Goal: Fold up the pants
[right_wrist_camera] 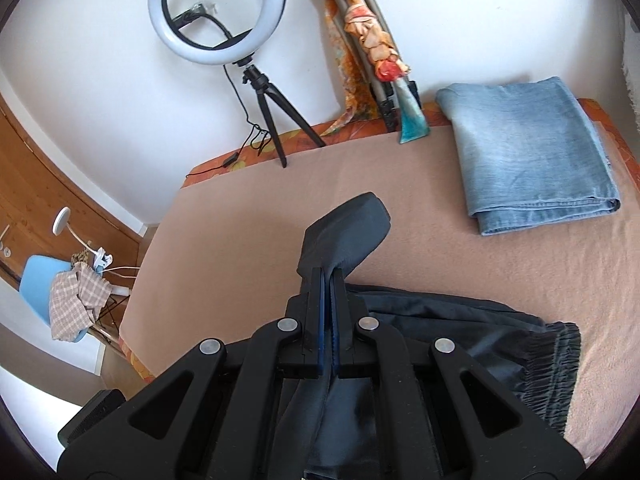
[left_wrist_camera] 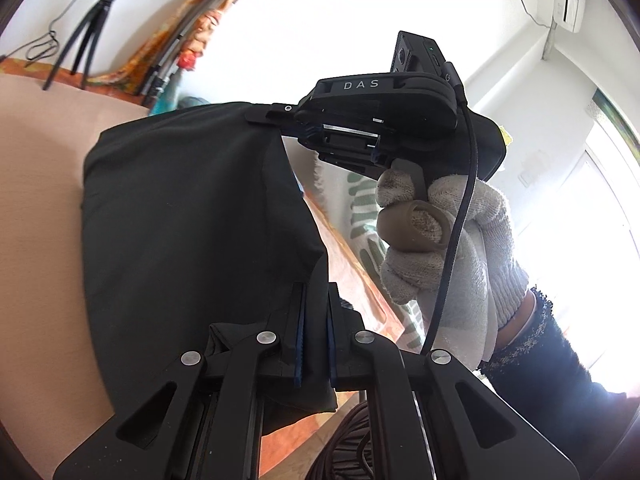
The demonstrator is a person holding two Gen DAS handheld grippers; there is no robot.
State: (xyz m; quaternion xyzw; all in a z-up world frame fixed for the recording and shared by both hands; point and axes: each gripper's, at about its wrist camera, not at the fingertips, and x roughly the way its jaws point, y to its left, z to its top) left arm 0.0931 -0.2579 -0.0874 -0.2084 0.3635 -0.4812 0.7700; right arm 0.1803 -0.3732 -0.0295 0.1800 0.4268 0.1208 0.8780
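Pinching dark cloth, the left gripper has its jaws narrowed onto an edge of the black pants, which hang lifted as a broad sheet just beyond its fingertips. Further along that same raised edge, the right gripper clamps the fabric too, held by a gloved hand. From the right wrist view, the right gripper is closed on a fold poking past its tips, while the pants' gathered waistband trails on the tan bedcover to the right of the jaws. Well beyond lie folded blue jeans, then a ring light against the wall.
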